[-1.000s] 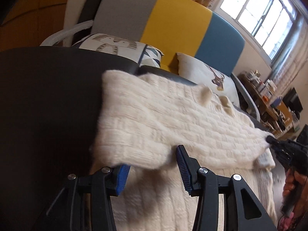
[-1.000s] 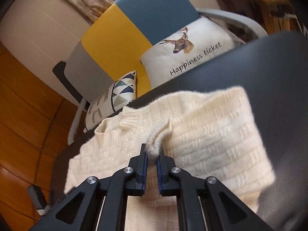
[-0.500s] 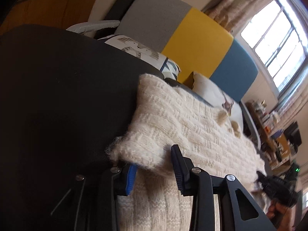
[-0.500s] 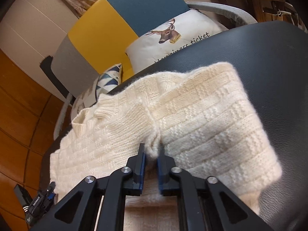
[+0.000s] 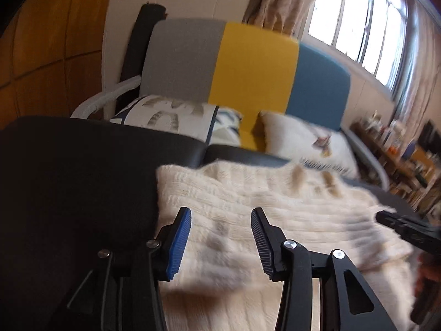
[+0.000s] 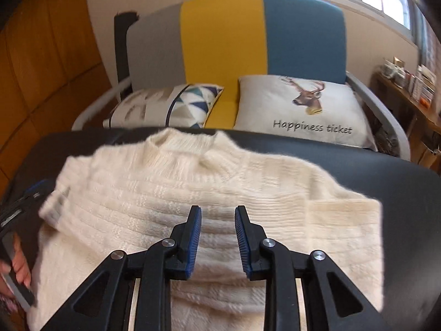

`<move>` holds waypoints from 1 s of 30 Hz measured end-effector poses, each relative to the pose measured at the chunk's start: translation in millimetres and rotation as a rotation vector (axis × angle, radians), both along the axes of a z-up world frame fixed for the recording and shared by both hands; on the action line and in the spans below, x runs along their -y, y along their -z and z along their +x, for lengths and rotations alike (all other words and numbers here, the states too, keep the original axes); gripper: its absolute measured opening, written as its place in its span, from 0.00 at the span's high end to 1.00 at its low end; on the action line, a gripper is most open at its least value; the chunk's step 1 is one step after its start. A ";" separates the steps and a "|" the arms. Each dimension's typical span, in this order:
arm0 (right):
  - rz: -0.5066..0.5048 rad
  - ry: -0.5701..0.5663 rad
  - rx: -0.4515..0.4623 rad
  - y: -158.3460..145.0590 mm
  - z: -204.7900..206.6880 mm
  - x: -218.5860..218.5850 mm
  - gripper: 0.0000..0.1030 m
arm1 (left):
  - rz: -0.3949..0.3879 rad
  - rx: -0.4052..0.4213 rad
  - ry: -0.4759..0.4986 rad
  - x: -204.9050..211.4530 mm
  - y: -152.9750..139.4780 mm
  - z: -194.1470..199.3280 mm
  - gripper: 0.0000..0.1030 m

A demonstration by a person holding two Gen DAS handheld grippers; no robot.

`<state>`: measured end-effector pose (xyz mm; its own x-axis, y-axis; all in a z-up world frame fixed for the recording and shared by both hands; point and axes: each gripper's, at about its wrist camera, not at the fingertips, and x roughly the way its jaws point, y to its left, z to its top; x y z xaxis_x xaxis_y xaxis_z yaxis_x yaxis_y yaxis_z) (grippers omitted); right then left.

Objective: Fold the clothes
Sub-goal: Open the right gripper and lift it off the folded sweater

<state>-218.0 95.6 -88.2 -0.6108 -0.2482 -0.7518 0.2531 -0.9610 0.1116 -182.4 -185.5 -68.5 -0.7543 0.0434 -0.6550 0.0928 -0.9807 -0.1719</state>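
Observation:
A cream knit sweater [image 6: 209, 193] lies on a black leather surface [image 6: 399, 182], its collar at the far edge and both sleeves folded in over the body. It also shows in the left wrist view [image 5: 275, 207]. My right gripper [image 6: 217, 237] is open and empty, just above the sweater's middle. My left gripper [image 5: 220, 237] is open and empty above the sweater's left folded edge. The right gripper's tip [image 5: 399, 226] shows at the right of the left wrist view; the left gripper [image 6: 16, 212] shows at the left edge of the right wrist view.
Behind the black surface stands a grey, yellow and blue sofa [image 6: 226, 35] with a geometric cushion [image 6: 171, 107] and a deer cushion [image 6: 303, 110]. A cluttered wooden shelf [image 6: 408, 88] is at the right. Wood panelling [image 6: 41, 69] is at the left.
My right gripper has opened and let go of the sleeve, which now lies flat on the sweater. Both grippers have lifted and pulled back from the sweater.

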 end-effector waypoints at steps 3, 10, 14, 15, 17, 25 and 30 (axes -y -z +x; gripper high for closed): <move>0.036 0.004 0.024 18.9 -7.5 1.6 0.75 | -0.028 0.085 -0.022 6.0 21.5 -22.7 0.55; -0.114 0.155 0.016 37.0 -3.7 -44.6 0.80 | -0.043 0.104 -0.033 11.2 40.1 -18.0 0.55; -0.121 0.149 0.037 27.1 0.1 -43.4 0.77 | -0.067 0.110 -0.028 5.9 40.8 -22.8 0.54; -0.140 0.131 0.055 23.2 6.0 -42.5 0.77 | -0.057 0.110 -0.025 7.4 40.3 -22.6 0.54; -0.166 0.081 0.098 16.5 22.4 -39.6 0.77 | -0.033 0.119 -0.011 11.4 37.5 -17.9 0.54; -0.035 -0.169 0.198 13.5 110.1 -6.2 0.77 | -0.034 0.120 0.093 -8.2 19.8 61.4 0.49; 0.041 -0.240 0.229 24.8 162.7 6.4 0.77 | -0.024 0.168 0.158 -24.7 25.2 119.2 0.47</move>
<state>-55.3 89.1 -113.0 -0.3529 -0.3313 -0.8751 0.4454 -0.8819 0.1543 -63.2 -160.8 -93.8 -0.6198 0.1356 -0.7730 -0.0374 -0.9889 -0.1435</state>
